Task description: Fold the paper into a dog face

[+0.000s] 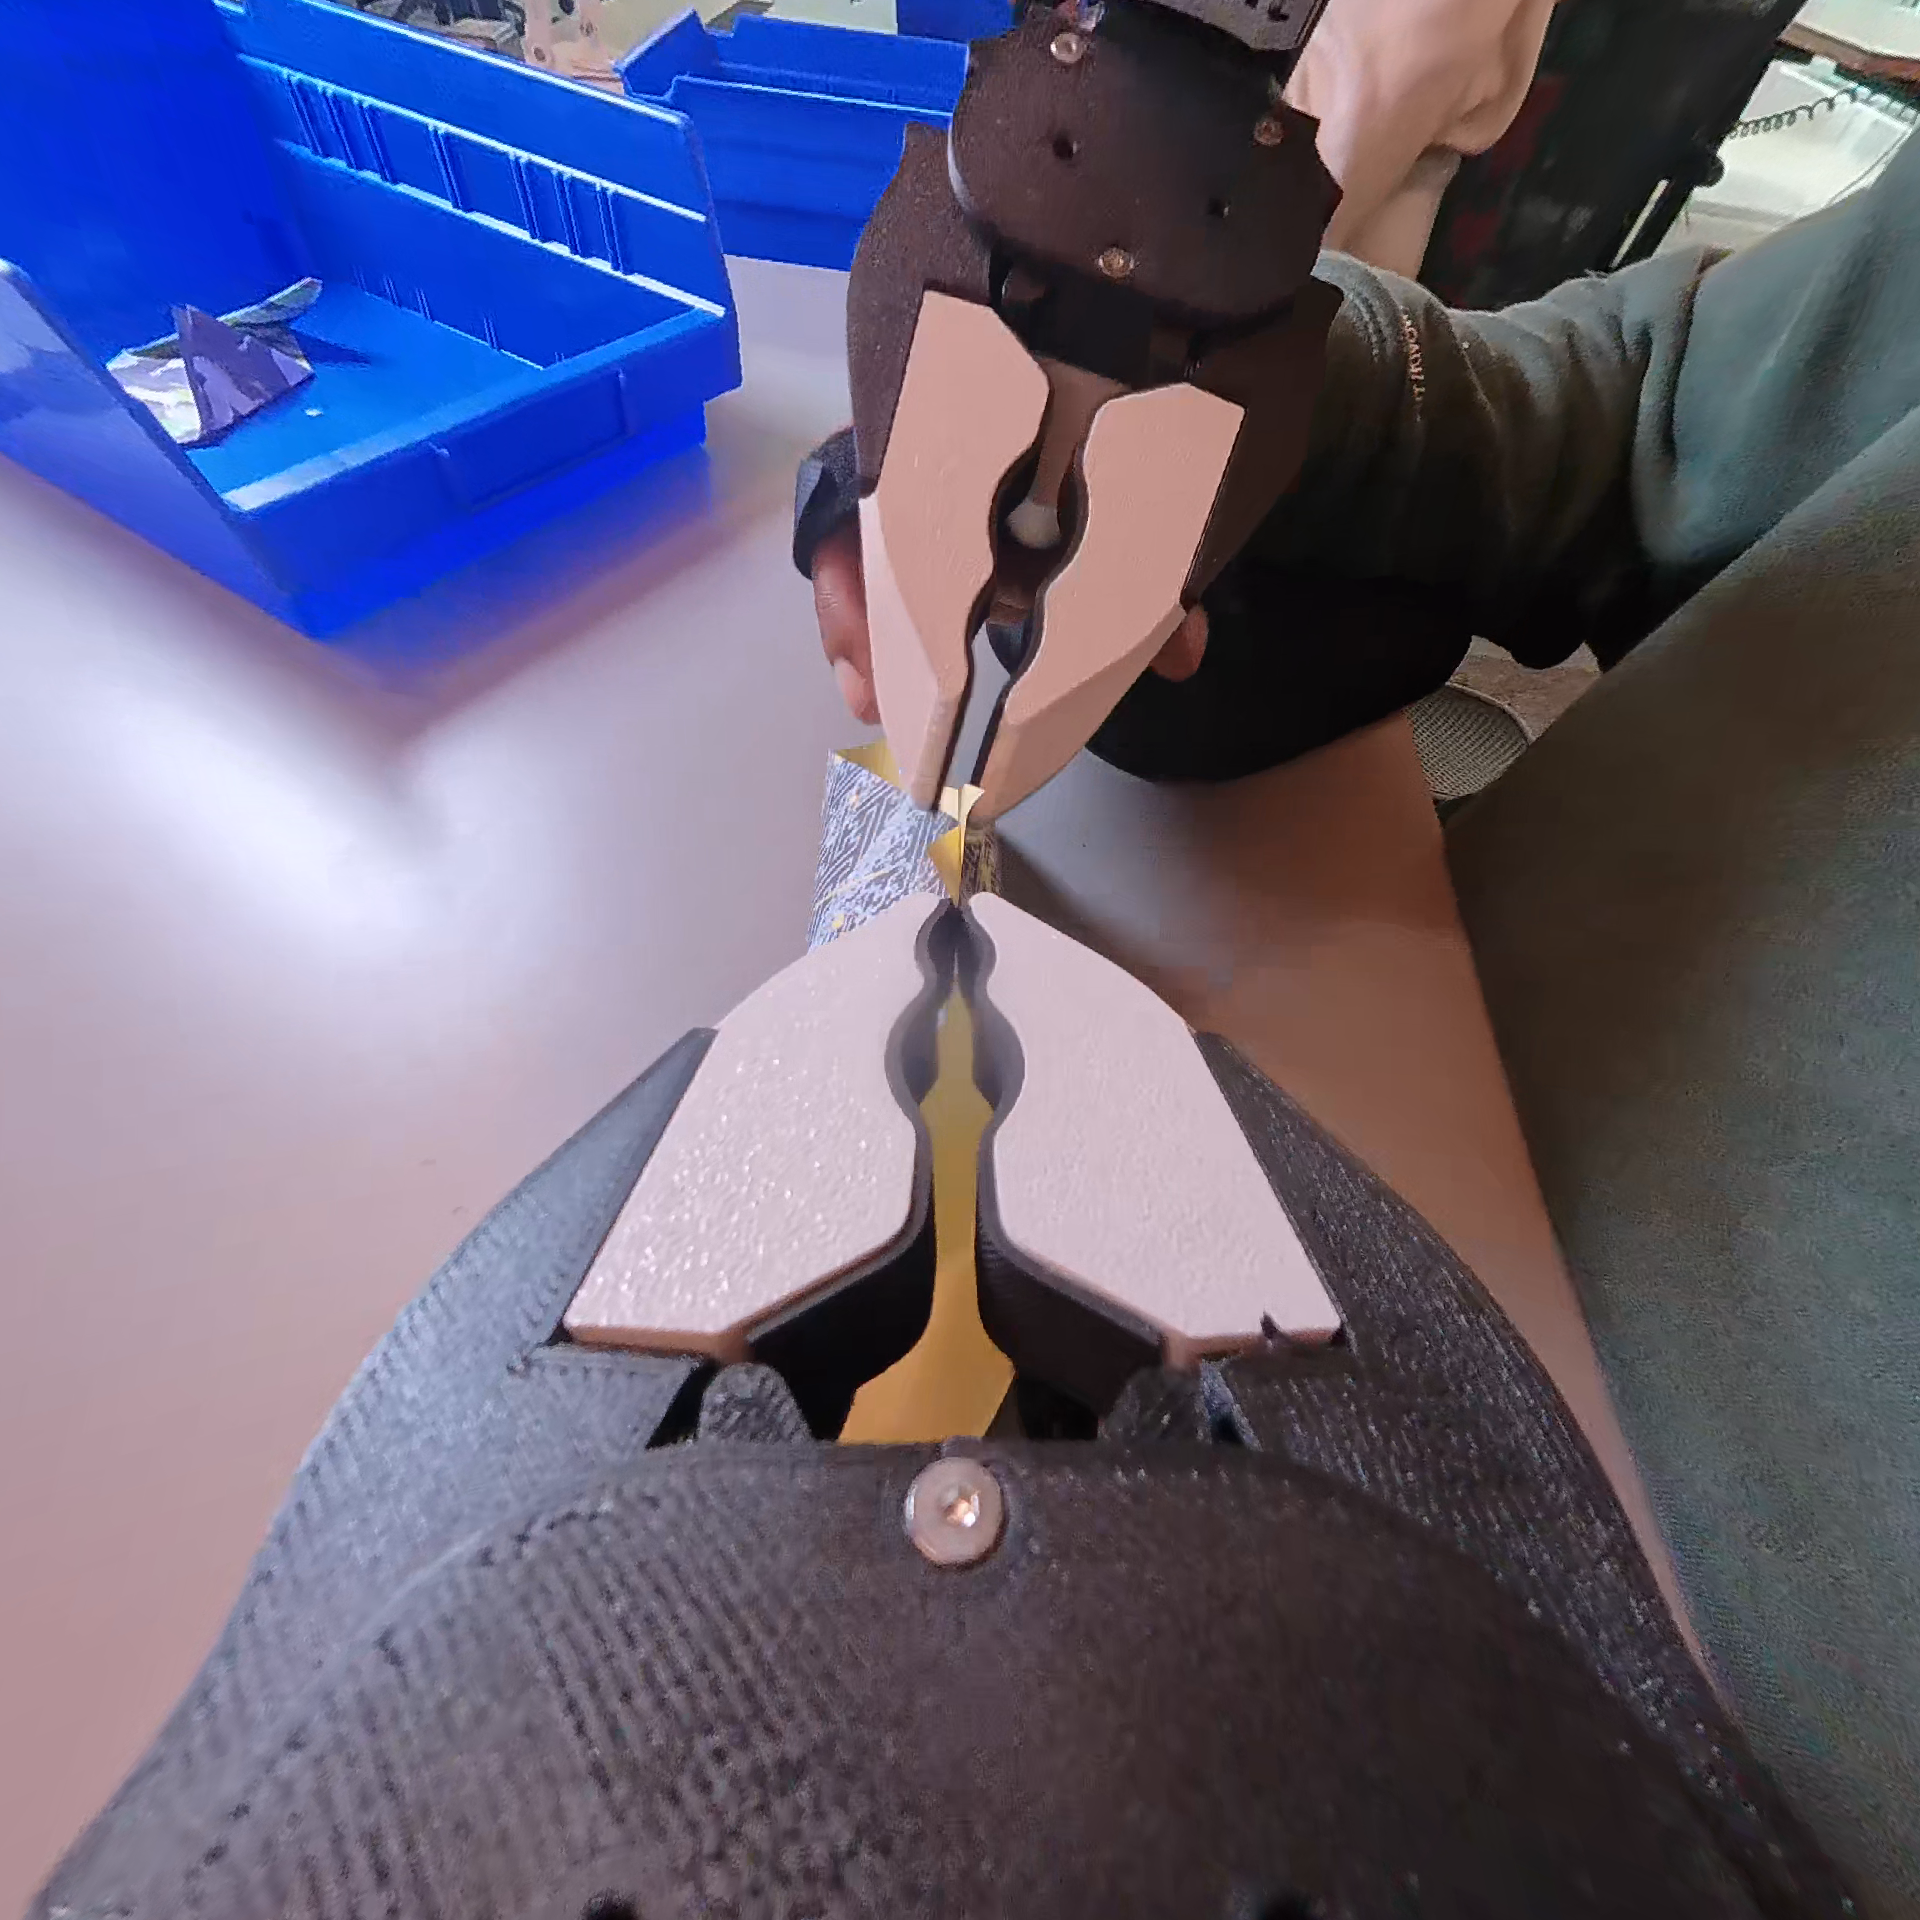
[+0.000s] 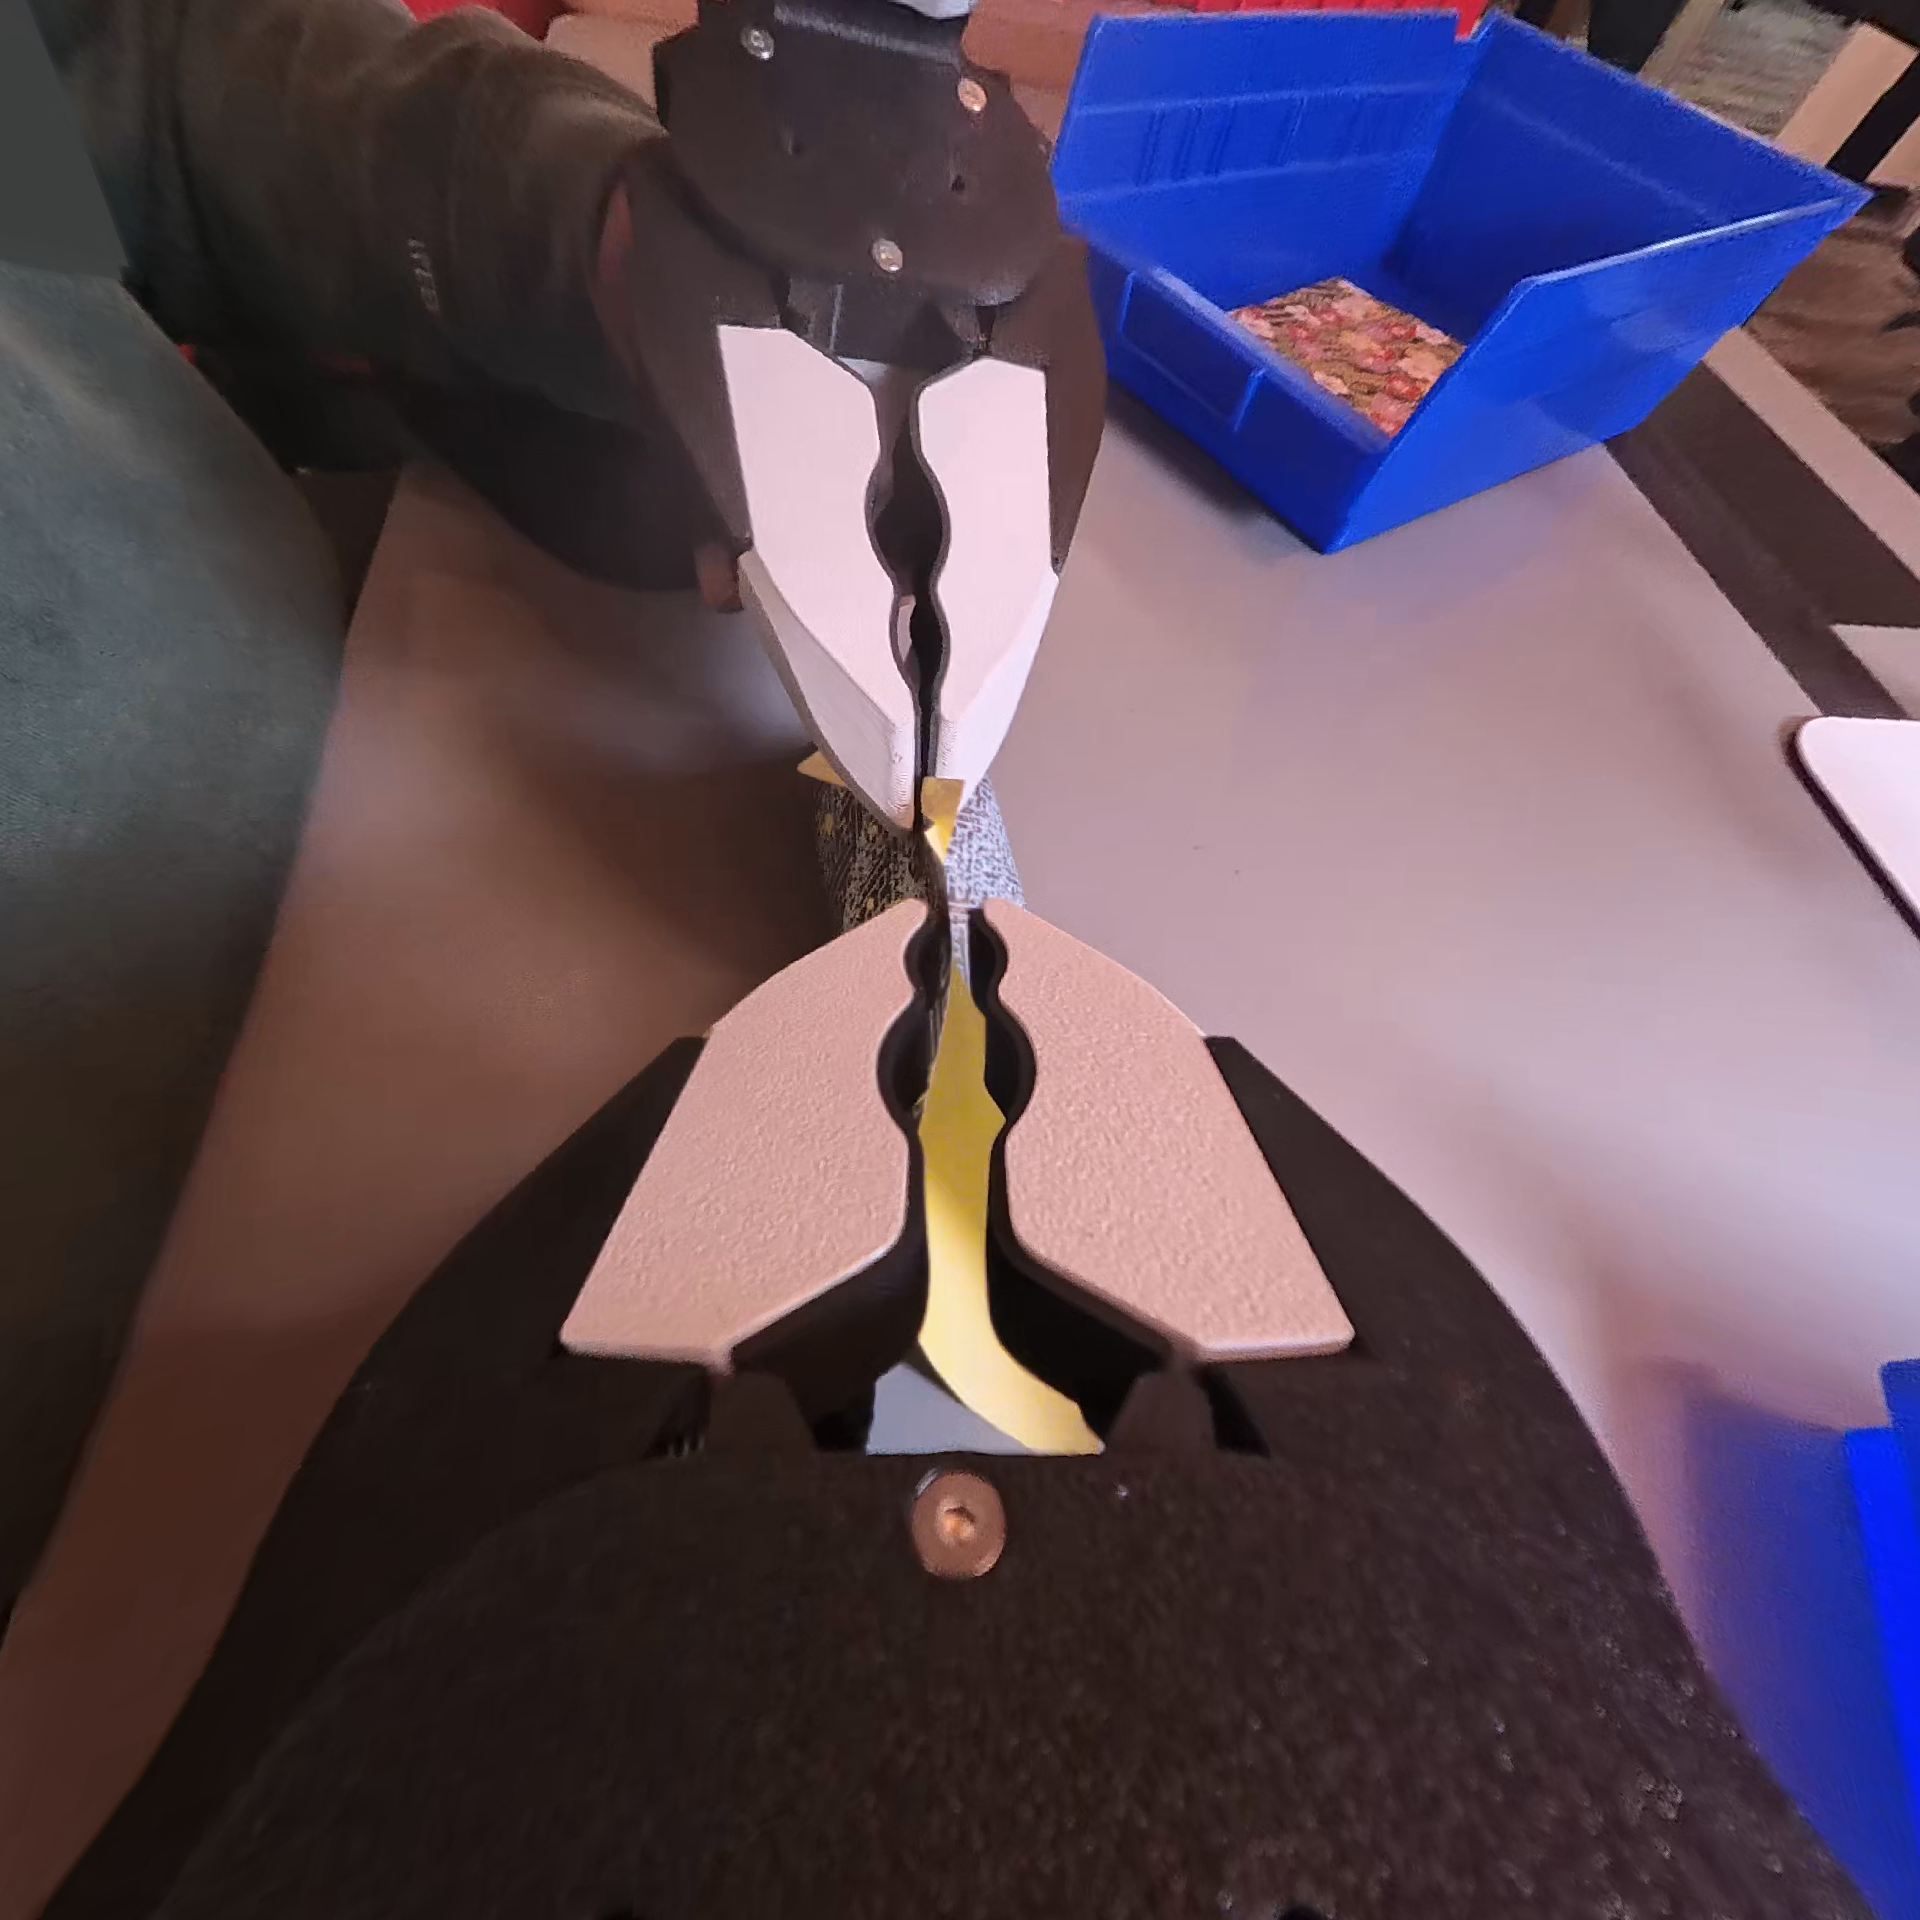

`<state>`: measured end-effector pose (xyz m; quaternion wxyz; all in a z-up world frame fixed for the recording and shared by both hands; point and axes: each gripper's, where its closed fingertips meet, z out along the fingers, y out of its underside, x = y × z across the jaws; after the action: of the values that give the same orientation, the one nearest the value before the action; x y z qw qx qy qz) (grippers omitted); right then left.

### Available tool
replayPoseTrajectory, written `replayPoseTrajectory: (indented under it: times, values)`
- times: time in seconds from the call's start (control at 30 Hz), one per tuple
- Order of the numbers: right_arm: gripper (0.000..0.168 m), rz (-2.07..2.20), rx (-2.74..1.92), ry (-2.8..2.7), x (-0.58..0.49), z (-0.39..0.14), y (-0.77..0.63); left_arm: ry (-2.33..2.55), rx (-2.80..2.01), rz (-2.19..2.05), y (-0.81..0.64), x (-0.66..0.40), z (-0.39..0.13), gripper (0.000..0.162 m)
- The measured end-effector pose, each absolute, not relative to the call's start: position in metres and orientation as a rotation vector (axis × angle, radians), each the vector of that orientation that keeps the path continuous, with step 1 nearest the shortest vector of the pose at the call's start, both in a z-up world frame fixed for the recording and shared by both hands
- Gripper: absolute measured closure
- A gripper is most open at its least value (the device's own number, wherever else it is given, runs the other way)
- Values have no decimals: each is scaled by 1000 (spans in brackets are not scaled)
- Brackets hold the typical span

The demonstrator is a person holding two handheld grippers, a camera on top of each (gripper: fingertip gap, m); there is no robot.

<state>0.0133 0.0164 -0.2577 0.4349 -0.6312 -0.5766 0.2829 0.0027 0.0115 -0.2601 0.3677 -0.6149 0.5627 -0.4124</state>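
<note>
The paper (image 1: 883,852) is patterned blue-grey on one side and yellow on the other. It is held edge-on above the table between both grippers. My left gripper (image 1: 951,909) is shut on one end of the paper. My right gripper (image 1: 951,805) faces it from the far side, shut on the other end. In the right wrist view my right gripper (image 2: 951,914) is shut on the paper (image 2: 982,862), with the yellow side running between its jaws, and the left gripper (image 2: 923,800) pinches the far end.
A blue bin (image 1: 436,343) at the back left holds a folded dark paper piece (image 1: 223,374). Another blue bin (image 2: 1455,312) holds a stack of flowered paper (image 2: 1351,353). A person's dark sleeves (image 1: 1455,468) and grey-green clothing (image 1: 1714,935) are at the table edge. Left and right tips are no more than a few centimetres apart.
</note>
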Motion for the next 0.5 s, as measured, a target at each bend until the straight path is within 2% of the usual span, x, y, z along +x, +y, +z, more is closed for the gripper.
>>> replayPoseTrajectory:
  times: [0.07,0.5]
  values:
    - [168,693,-1562,-1450,12,-258,15,1446,-1583,-1063,12,3,-260,162]
    - [168,664,-1538,-1474,9,-260,13,1478,-1584,-1065,7,6,-265,160]
